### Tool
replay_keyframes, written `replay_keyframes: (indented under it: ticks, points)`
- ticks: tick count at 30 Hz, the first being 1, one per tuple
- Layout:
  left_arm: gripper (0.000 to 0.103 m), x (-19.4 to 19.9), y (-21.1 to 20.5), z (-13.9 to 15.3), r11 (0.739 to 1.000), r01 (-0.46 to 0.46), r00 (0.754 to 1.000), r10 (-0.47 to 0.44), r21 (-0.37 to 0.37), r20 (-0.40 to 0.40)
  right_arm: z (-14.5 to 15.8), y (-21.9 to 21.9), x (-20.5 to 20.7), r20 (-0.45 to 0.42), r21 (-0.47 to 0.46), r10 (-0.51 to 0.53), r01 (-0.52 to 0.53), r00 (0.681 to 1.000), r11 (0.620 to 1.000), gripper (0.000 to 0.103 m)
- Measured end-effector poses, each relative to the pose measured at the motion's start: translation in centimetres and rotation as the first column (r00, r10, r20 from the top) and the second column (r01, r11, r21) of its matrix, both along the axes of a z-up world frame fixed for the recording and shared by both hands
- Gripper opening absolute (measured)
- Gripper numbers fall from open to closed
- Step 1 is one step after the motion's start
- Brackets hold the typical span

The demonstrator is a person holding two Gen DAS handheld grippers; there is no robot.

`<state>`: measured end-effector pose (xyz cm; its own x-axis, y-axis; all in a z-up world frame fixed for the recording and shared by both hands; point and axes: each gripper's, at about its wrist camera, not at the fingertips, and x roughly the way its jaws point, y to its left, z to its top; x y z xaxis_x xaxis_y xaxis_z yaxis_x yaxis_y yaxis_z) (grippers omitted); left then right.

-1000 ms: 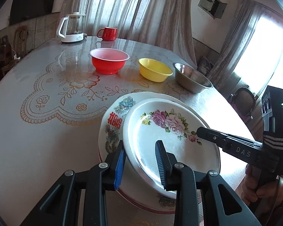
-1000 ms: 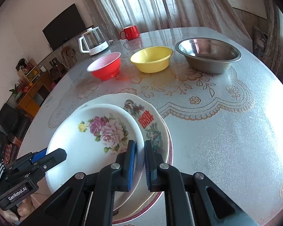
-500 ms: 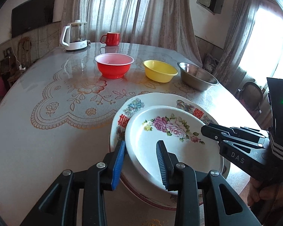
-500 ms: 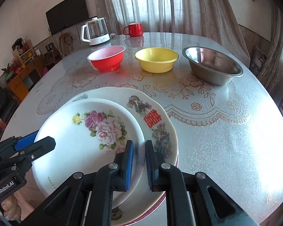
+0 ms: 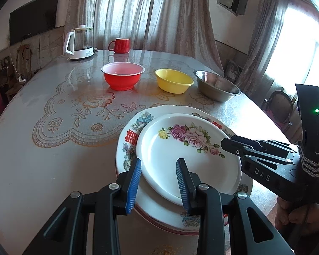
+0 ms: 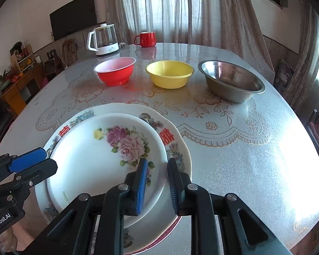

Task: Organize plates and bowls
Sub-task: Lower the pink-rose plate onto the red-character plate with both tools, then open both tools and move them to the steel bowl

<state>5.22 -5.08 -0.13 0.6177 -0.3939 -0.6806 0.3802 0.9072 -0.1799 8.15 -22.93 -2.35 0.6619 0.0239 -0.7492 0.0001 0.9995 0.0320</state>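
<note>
Right wrist: your right gripper [image 6: 157,182] is opening astride the rose plate's [image 6: 91,161] rim; left gripper [image 5: 159,182] straddles the opposite rim, part-open, gripping nothing

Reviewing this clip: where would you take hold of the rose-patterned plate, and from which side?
Grip the raised rim of the rose-patterned plate at its near edge, coming in low from the person's side. It lies flat on the larger plate, so only the thin overhanging lip gives the pads purchase. The right gripper, its jaws opening, already straddles that rim; the left gripper straddles the opposite near edge.
</note>
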Motion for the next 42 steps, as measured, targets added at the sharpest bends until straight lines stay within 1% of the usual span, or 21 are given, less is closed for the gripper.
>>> replay_keyframes:
  ticks: [8,11,13,15,23,27,32,35,40,42]
  points:
    - [0.036,-0.2,0.5,0.3,1.0,-0.011,1.0,0.011,-0.003,0.015,0.1,-0.2,-0.1,-0.001,0.034,-0.011,0.011,1.0,0.999,0.021]
    - [0.036,-0.1,0.7,0.5,1.0,-0.02,1.0,0.02,-0.002,0.019,0.1,-0.5,-0.2,0.003,0.061,-0.017,0.017,1.0,0.998,0.022]
    - [0.036,0.0,0.8,0.6,1.0,-0.026,1.0,0.026,-0.003,0.018,0.3,-0.8,-0.4,0.012,0.091,-0.02,0.018,1.0,0.996,0.026]
    - [0.036,0.0,0.9,0.6,1.0,-0.029,0.999,0.029,-0.004,0.016,0.5,-1.1,-0.4,0.019,0.113,-0.022,0.02,1.0,0.993,0.026]
    - [0.036,0.4,0.7,0.3,1.0,-0.03,1.0,0.03,0.005,-0.007,0.6,-0.7,-0.5,0.023,0.123,-0.014,0.011,1.0,0.992,0.027]
    - [0.036,0.7,0.7,0.5,1.0,-0.022,1.0,0.022,0.011,-0.008,0.7,-1.0,-0.5,0.026,0.142,-0.016,0.012,1.0,0.99,0.031]
    - [0.036,1.6,0.6,0.8,1.0,-0.016,0.999,0.016,0.008,-0.031,1.1,-1.9,-0.4,0.023,0.197,-0.039,0.034,0.999,0.98,0.034]
    - [0.036,2.1,0.3,1.0,1.0,-0.003,0.999,0.003,-0.003,-0.054,1.4,-2.5,-0.6,0.032,0.211,-0.056,0.048,0.998,0.976,0.035]
    - [0.036,2.8,-0.6,2.5,1.0,0.028,0.999,-0.028,-0.006,-0.026,1.5,-4.1,-0.8,0.024,0.254,-0.106,0.096,0.994,0.962,0.035]
    - [0.036,3.4,-1.1,3.0,0.998,0.052,0.998,-0.053,-0.023,-0.033,1.6,-5.0,-0.7,0.015,0.271,-0.13,0.121,0.991,0.955,0.035]
